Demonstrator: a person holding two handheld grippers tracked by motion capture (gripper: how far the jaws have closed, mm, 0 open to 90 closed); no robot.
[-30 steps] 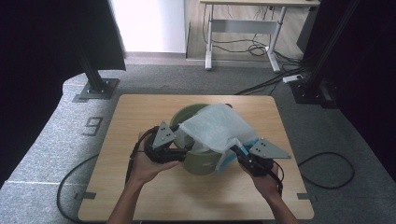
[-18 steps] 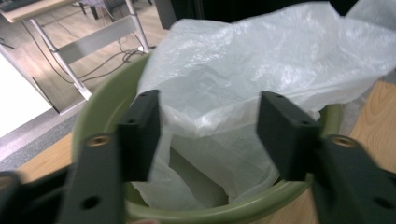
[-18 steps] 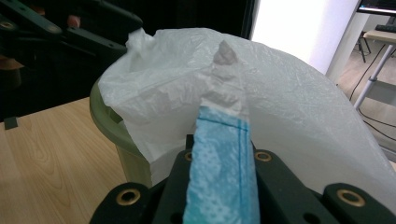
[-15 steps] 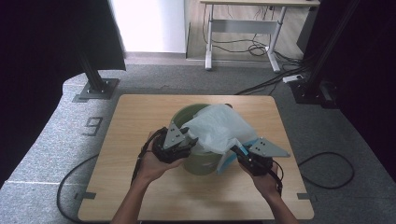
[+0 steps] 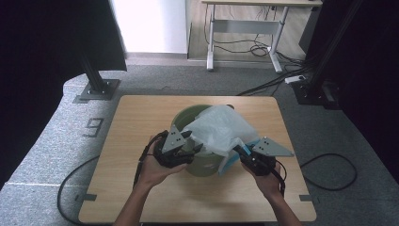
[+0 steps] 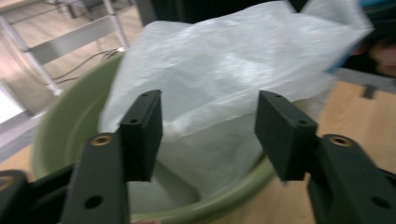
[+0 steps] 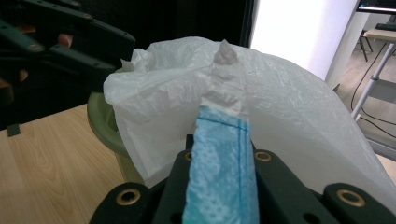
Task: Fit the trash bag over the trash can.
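Plastic film this thin has almost no weight and no stiffness, so I expect the white bin bag [image 5: 220,129] to slip, stretch or tear if I pull at one small spot. It lies partly inside the green bucket [image 5: 203,165], which stands on the wooden table [image 5: 141,117], and most of it billows up over the near rim toward my right side.

My right gripper [image 7: 219,158] is closed on the blue drawstring edge [image 7: 219,177] of the bag, with the film bunched between the jaws. This hem looks to me the strongest place to hold.

My left gripper [image 6: 208,135] is open, its jaws standing on each side of the bag's fold just above the bucket rim, not touching it as far as I can see. I judge it should close on a doubled fold near the edge, not on a single layer, and then pull gently.
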